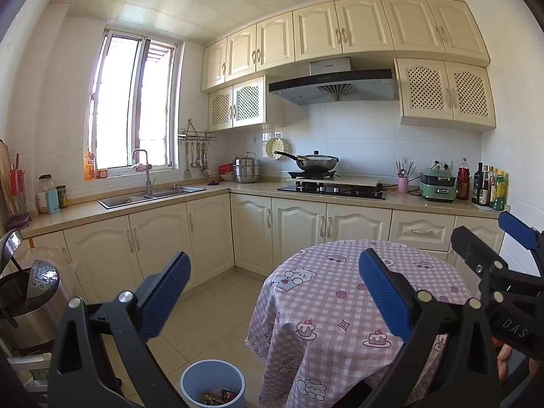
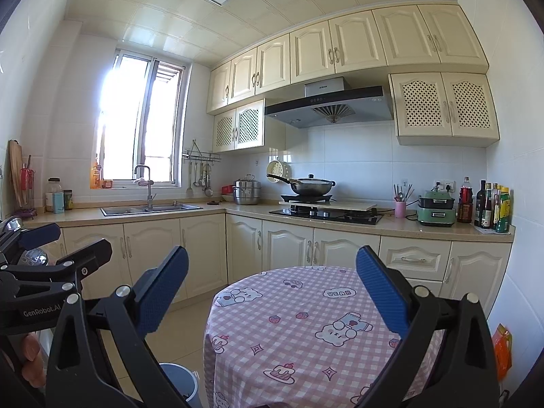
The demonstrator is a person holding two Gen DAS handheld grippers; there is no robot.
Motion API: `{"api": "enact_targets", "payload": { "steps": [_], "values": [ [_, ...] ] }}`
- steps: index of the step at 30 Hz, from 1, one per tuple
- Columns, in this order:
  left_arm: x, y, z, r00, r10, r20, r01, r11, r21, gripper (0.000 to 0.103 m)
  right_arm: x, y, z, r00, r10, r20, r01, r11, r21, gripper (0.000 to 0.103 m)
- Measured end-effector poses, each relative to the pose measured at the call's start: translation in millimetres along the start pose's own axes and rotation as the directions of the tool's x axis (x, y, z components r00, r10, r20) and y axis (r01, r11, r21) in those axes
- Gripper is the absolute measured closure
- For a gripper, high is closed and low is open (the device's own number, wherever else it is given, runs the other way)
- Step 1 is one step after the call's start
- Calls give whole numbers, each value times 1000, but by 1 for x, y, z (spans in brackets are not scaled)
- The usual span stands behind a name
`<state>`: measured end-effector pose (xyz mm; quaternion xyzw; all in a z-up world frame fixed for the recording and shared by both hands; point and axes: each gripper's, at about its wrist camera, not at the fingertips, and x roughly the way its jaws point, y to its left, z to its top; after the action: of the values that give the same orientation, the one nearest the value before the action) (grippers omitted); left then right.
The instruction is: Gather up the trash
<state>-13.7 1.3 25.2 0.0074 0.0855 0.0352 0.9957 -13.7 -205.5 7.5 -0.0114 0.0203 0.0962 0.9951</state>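
Bottom centre of left wrist view: round blue plastic bin (image 1: pixel 212 382) on floor, wrappers inside; left gripper (image 1: pixel 274 294) jaws wide, empty. Right wrist view: right gripper (image 2: pixel 272 289) spread, empty; pink checked tablecloth (image 2: pixel 299 326) bare, looks near finished.

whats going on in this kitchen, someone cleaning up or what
A person holds a two-finger tool in each hand, both raised over a round table with a pink checked cloth. The left tool and the right tool are both open and hold nothing. No trash shows on the visible part of the tablecloth. A blue trash bin stands on the floor left of the table, with a few wrappers already inside. Judging by that, the collecting looks finished or nearly so.
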Motion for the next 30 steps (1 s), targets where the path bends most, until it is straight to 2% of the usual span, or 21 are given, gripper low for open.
{"api": "enact_targets", "payload": {
  "steps": [30],
  "values": [
    [2, 2, -2, 1000, -3, -8, 3, 1000, -6, 6, -3, 2, 0, 1000, -2, -3, 2, 1000, -2, 8]
  ]
}}
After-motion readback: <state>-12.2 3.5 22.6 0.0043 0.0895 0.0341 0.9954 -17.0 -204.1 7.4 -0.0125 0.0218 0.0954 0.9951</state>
